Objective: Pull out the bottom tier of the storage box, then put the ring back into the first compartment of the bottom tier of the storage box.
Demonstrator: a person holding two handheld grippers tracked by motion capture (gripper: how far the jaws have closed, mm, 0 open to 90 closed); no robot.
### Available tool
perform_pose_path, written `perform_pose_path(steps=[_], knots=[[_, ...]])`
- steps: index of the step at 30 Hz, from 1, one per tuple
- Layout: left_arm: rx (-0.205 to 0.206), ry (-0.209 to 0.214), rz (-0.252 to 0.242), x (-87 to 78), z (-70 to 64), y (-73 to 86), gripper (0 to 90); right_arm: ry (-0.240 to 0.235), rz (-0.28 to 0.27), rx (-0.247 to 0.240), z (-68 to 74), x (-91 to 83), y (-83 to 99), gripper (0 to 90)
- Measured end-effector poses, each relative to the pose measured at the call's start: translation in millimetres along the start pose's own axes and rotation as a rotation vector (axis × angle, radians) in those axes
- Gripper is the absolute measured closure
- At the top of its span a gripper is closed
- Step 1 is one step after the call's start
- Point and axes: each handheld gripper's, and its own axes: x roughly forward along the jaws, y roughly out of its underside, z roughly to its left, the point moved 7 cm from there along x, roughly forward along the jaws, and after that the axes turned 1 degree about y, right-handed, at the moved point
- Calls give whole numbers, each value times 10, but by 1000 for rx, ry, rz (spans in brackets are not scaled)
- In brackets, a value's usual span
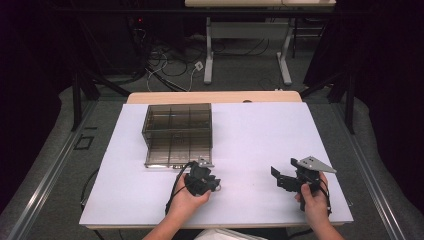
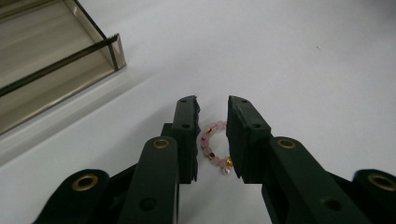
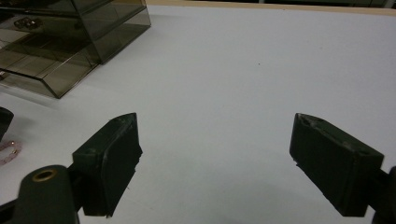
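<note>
Two hand-held grippers are over the near half of the white bench (image 1: 250, 130), each one held in a hand of the person. The left hand-held gripper (image 2: 213, 122) is low over the bench surface, just in front of the near edge of the smoky transparent box (image 1: 177, 132), which stands toward the far left part of the bench. Its jaws stand narrow, with a small gap, and a little bracelet (image 2: 213, 147) of pink beads with some gold beads lies flat on the bench in this gap. The jaws are on both sides of the bracelet, but I cannot tell if they touch it. In the left gripper view the low front wall of the box is at the upper left, apart from the jaws.

The right hand-held gripper (image 3: 215, 154) is near the near right corner of the bench, well apart from the box and from the bracelet. Its jaws stand wide and hold nothing; bare white bench is between them. In the right gripper view the bracelet is at the left edge.
</note>
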Motion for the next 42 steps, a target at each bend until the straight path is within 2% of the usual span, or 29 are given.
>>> perform_pose_path(steps=[9,14,16,23,29,42], knots=[[16,-11,31,56,13,55,768,-1,1,2,-2,0,-1,156],[21,-24,29,58,6,61,794,-3,8,-1,8,-2,3,156],[42,-32,37,56,8,64,812,-2,16,0,8,-4,6,156],[52,-53,32,64,-2,69,858,-1,11,3,12,2,6,156],[80,-70,36,64,-12,72,866,0,14,1,9,2,7,156],[85,-59,26,61,3,74,869,-1,12,-1,15,12,4,156]])
